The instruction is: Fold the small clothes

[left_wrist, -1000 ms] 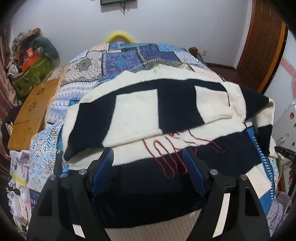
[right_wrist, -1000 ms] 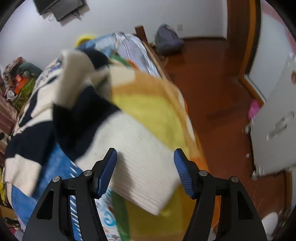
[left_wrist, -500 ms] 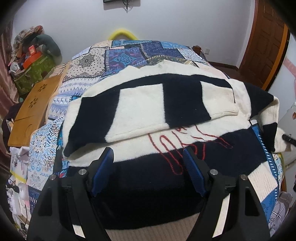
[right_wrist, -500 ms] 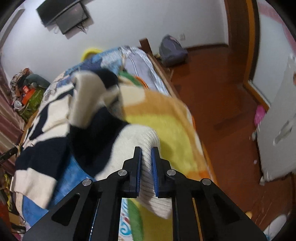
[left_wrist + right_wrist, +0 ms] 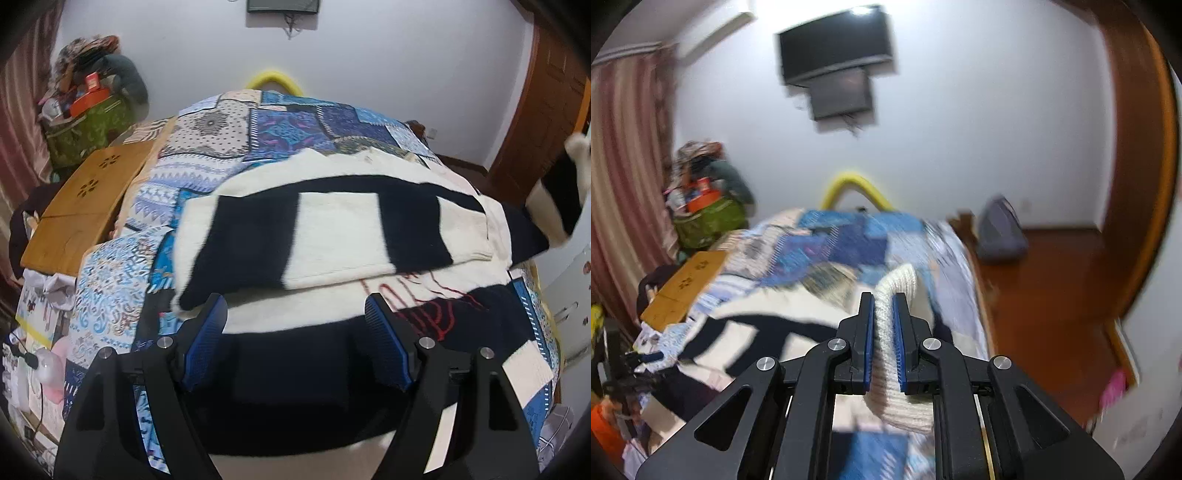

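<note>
A cream and black block-patterned sweater [image 5: 332, 236] with red stitching lies on the patchwork bed, one sleeve folded across its chest. My left gripper [image 5: 295, 314] is open and empty, hovering over the sweater's lower part. My right gripper [image 5: 883, 302] is shut on the sweater's cream ribbed cuff [image 5: 897, 284] and holds that sleeve lifted off the bed. The raised sleeve [image 5: 561, 192] also shows at the right edge of the left wrist view. The rest of the sweater [image 5: 757, 332] lies blurred to the left below my right gripper.
The patchwork quilt [image 5: 295, 122] covers the bed. A wooden lap table [image 5: 88, 199] lies at the bed's left side. A green basket of clutter [image 5: 85, 122] stands by the curtain. A grey backpack [image 5: 999, 232] sits on the wooden floor. A TV [image 5: 834, 40] hangs on the wall.
My right gripper closed on the cream cuff, then lifted the sleeve up off the bed and tilted upward. My left gripper stayed open, rising slightly.
</note>
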`<action>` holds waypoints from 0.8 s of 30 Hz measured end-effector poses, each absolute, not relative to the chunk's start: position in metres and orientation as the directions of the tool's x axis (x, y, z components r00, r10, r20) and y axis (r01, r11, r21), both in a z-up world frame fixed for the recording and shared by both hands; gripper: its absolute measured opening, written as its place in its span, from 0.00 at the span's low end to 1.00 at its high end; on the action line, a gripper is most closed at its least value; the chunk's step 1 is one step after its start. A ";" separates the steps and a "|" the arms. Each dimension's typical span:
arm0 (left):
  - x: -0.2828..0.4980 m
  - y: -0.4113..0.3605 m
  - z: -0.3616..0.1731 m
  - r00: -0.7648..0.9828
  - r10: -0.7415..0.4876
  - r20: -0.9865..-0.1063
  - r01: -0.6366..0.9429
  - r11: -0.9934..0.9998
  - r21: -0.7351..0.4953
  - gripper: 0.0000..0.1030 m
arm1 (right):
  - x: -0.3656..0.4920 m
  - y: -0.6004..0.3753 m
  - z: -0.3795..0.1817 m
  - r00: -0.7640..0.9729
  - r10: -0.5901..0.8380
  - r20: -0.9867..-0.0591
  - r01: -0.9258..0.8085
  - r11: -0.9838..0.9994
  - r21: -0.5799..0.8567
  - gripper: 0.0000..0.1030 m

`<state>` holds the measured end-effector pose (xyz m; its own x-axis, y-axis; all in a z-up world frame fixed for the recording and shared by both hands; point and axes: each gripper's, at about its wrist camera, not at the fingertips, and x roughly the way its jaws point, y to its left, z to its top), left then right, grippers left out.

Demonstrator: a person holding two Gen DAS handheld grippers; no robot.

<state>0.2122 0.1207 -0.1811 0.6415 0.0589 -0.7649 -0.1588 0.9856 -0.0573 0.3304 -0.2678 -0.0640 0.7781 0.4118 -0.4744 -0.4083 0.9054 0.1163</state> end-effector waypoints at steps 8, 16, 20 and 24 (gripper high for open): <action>0.190 0.167 -0.178 0.656 0.074 -0.752 -0.225 0.969 -0.101 0.74 | 0.337 -0.123 -0.052 0.655 0.594 -0.468 -0.643 0.763 0.068 0.09; 0.174 0.200 -0.187 0.627 0.087 -0.774 -0.275 0.954 -0.116 0.74 | 0.338 0.002 -0.140 0.414 0.674 -0.612 -0.782 0.608 0.141 0.11; 0.171 0.207 -0.190 0.619 0.083 -0.781 -0.284 0.951 -0.123 0.74 | 0.335 0.042 -0.186 0.299 0.663 -0.687 -0.818 0.548 0.173 0.21; 0.176 0.206 -0.192 0.614 0.078 -0.786 -0.279 0.952 -0.124 0.74 | 0.328 0.049 -0.194 0.272 0.661 -0.700 -0.828 0.531 0.180 0.42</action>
